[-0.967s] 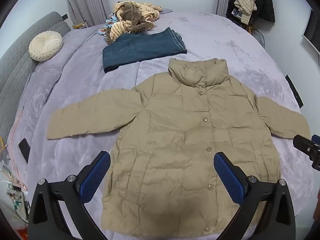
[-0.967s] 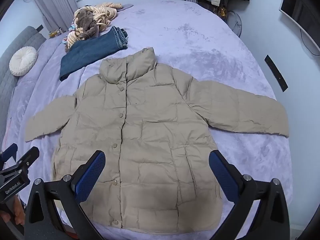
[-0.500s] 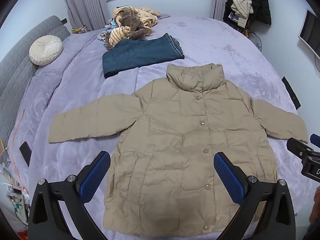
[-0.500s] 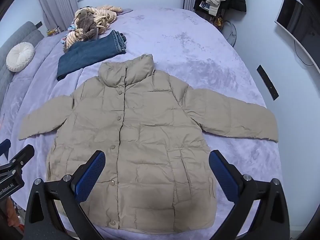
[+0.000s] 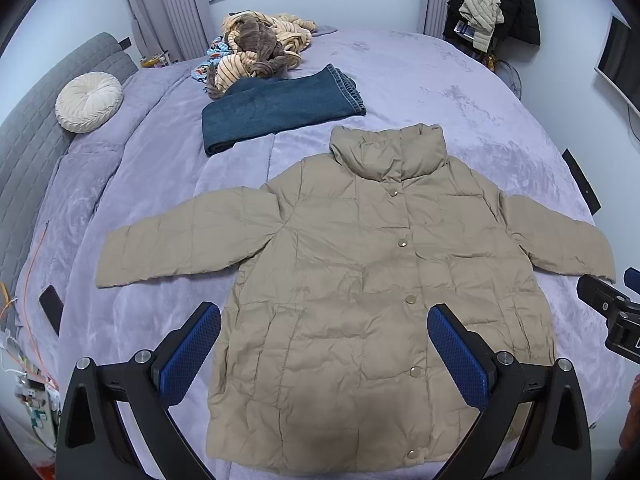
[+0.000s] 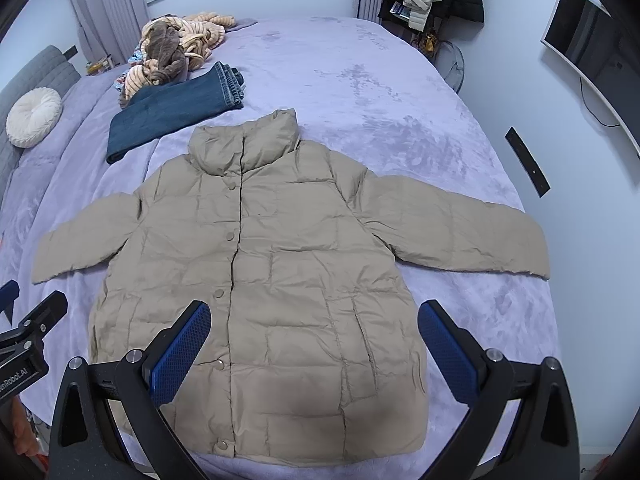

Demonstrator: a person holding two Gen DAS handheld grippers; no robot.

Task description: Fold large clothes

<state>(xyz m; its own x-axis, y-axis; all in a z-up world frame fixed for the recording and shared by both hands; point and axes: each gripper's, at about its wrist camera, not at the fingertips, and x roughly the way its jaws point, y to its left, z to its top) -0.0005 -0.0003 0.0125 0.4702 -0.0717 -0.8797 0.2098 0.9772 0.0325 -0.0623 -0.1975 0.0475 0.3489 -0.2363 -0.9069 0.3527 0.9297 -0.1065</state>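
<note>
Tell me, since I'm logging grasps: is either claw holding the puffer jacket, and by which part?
Nothing is held. The left claw and right claw are both open above the beige puffer jacket, which lies flat on the bed.

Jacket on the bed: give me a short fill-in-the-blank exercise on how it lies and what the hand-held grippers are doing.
1. The jacket lies flat on the bed with both sleeves spread out and its front facing ____.
2. Beyond its collar lies a folded pair of ____.
3. The left hand-held gripper and the right hand-held gripper both have their jaws ____.
4. The round white cushion sits near the grey ____.

Missing words: up; jeans; open; headboard
</note>
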